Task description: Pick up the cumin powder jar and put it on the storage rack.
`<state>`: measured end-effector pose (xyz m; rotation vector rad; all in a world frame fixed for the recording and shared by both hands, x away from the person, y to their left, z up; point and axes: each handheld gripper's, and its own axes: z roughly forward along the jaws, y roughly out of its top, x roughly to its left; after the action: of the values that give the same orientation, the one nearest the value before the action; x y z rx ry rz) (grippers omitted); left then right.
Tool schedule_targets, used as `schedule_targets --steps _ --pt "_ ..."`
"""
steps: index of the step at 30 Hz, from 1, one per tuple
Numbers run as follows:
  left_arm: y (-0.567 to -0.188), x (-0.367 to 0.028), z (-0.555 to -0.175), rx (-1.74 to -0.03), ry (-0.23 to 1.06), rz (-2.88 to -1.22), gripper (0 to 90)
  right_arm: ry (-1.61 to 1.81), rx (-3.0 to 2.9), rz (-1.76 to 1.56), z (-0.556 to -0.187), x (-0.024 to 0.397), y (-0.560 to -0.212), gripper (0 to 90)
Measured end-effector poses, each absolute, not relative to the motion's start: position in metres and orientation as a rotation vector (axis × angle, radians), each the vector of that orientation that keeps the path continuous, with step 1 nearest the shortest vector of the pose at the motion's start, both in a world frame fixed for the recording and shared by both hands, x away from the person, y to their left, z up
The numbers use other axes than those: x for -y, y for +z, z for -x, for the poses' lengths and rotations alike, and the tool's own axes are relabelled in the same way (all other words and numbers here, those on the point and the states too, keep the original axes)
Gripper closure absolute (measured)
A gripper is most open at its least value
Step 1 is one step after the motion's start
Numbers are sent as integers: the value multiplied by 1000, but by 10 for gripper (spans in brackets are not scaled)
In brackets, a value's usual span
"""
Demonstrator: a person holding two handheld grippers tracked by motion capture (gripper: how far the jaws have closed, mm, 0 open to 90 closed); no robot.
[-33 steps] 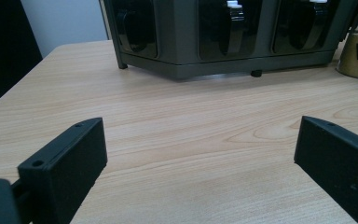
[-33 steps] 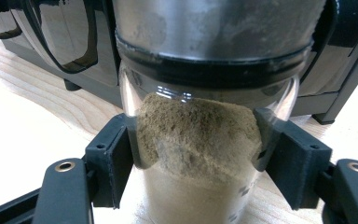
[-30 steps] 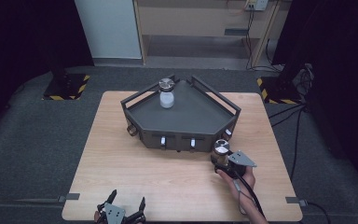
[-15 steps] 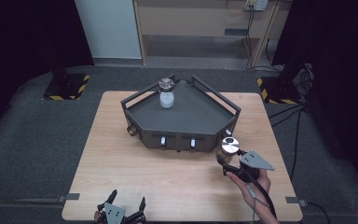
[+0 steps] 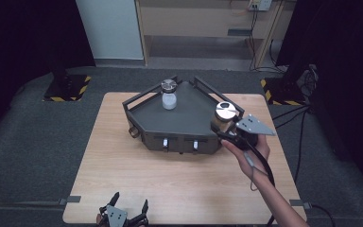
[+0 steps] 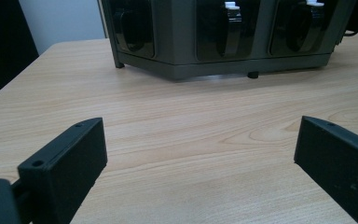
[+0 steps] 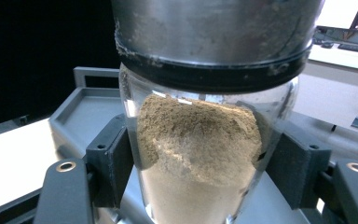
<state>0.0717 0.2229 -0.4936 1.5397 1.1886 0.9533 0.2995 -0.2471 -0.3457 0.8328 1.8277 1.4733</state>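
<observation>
My right gripper (image 5: 223, 126) is shut on a glass jar of brown powder (image 5: 225, 116) with a metal lid, held in the air over the right corner of the dark grey tray (image 5: 189, 124). In the right gripper view the jar of brown powder (image 7: 200, 149) stands upright between the two black pads (image 7: 109, 161). A second jar with white powder (image 5: 169, 94) and a metal lid stands at the back of the tray. My left gripper (image 5: 128, 209) rests open at the table's front edge. Its jaws (image 6: 200, 158) stand wide apart over bare wood.
The tray's front wall (image 6: 223, 37) carries several dark clips with white tabs. The wooden table (image 5: 170, 175) sits on grey carpet. A shelf unit (image 5: 203, 28) stands behind, and yellow-black striped bases (image 5: 66, 87) flank the table's far corners.
The right gripper has lifted the brown-powder jar from the table beside the tray's front right and carried it up toward the tray's right corner. The left gripper has stayed still.
</observation>
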Motion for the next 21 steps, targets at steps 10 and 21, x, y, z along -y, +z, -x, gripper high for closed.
schedule_targets --steps 10,21 --pt "-494 -224 -72 -1198 940 -1535 14 1439 -1854 -987 -371 208 -357 309" --pt "-495 -224 -74 -1201 933 -1537 14 1342 -1949 -1010 -408 187 -365 308"
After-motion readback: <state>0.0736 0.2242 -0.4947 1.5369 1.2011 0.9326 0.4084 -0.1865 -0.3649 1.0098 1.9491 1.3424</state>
